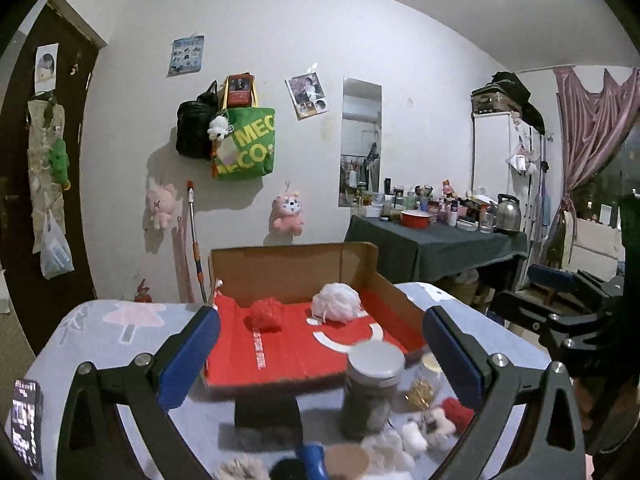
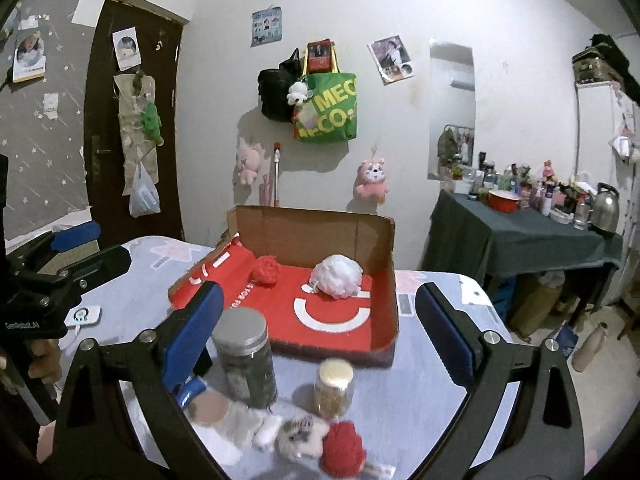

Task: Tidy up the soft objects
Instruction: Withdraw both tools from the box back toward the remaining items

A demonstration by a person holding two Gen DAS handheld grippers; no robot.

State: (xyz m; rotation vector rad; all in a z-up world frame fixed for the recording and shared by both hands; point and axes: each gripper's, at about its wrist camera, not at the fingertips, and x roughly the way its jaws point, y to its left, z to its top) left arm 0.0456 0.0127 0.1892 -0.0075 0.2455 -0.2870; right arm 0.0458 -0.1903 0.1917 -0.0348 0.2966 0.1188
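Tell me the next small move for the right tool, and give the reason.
Probably lower the right tool toward the red pom-pom on the near table edge. Both tools are open and empty, the box already holds a red puff and a white puff, and soft items lie loose beside the jars.

a lived-in home bedroom: plush toys [image 1: 287, 215] on wall, curtains [image 1: 592, 136], cluttered dresser [image 1: 436, 240].
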